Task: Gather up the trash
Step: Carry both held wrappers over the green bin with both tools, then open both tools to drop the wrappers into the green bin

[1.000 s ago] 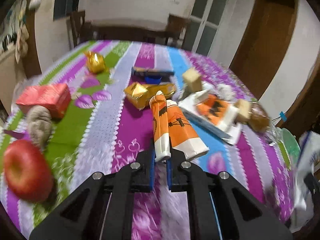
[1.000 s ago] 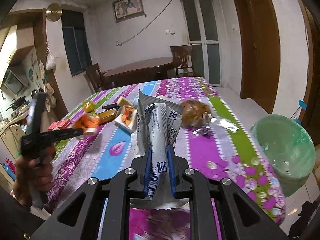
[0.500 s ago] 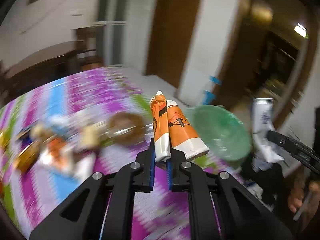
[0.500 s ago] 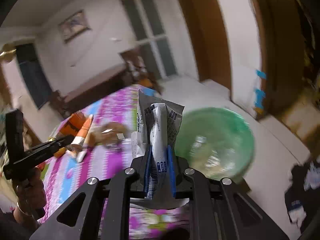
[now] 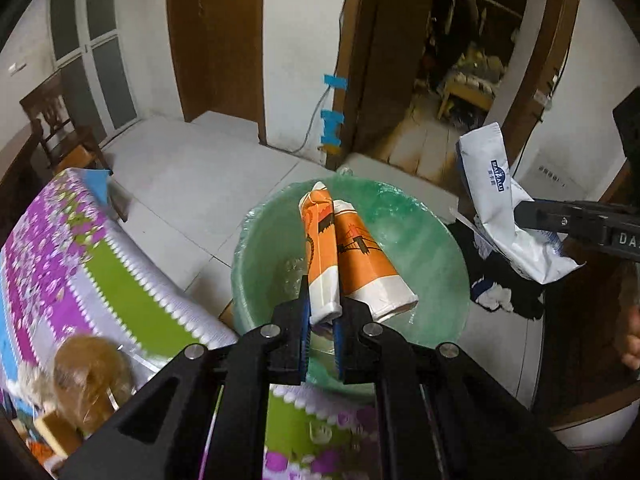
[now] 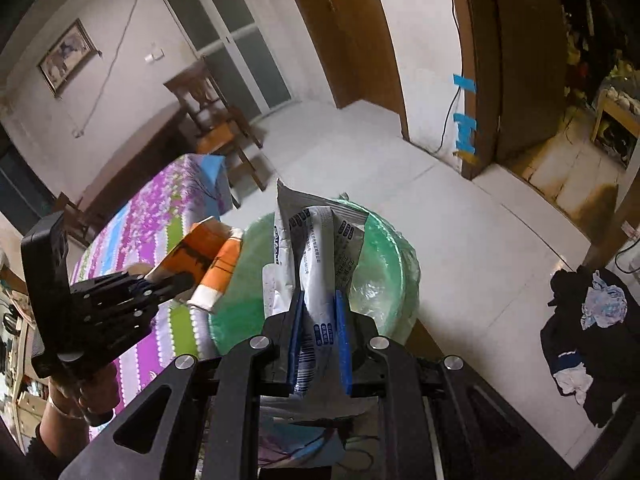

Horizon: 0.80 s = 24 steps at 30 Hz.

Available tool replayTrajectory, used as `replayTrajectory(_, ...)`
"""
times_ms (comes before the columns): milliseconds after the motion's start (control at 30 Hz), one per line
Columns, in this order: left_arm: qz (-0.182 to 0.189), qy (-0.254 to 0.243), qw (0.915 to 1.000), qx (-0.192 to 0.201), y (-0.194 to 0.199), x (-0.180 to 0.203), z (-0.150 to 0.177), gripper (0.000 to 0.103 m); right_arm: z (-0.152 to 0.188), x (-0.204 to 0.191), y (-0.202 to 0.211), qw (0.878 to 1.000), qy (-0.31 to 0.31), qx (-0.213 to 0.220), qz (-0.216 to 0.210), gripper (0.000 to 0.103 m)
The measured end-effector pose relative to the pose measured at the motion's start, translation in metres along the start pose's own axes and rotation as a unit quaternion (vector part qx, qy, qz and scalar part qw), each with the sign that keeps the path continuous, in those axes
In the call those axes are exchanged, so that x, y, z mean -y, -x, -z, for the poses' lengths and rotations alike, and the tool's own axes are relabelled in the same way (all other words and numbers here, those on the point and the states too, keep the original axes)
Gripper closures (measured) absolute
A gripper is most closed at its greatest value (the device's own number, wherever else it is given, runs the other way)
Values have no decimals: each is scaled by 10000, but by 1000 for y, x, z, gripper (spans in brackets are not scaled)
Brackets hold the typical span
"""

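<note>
My left gripper [image 5: 322, 320] is shut on an orange and white crushed carton [image 5: 340, 256] and holds it over the green bin [image 5: 432, 248], which is lined with a clear bag. My right gripper [image 6: 320, 320] is shut on a white and blue empty pouch [image 6: 320, 256], also above the green bin [image 6: 384, 272]. In the left wrist view the pouch [image 5: 500, 208] hangs at the bin's right side. In the right wrist view the carton [image 6: 208, 260] sits over the bin's left rim.
The table with a purple, green and blue striped cloth [image 5: 60, 248] stands left of the bin. A brown wrapped bun [image 5: 92, 376] lies at its near edge. Dark clothes [image 6: 588, 320] lie on the floor to the right. A wooden chair [image 6: 208, 108] stands behind the table.
Both grippers have swung from over the table to above the green bin, each still holding its piece of trash.
</note>
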<state>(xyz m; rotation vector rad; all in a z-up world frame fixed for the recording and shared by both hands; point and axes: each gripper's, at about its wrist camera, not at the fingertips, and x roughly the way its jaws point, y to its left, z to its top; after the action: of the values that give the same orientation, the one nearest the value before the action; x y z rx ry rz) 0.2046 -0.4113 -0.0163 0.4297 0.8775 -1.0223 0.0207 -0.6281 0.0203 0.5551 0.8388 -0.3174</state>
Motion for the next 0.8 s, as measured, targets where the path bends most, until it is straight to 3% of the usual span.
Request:
replayTrajectory(400, -145, 36, 9996, -247, -26, 5, -6, 95, -13, -24, -51, 9990, 161, -404, 119, 86)
replayTrajectory(800, -454, -16, 9981, -417, -41, 2, -5, 95, -16, -49, -88, 9931, 635, -513, 840, 86)
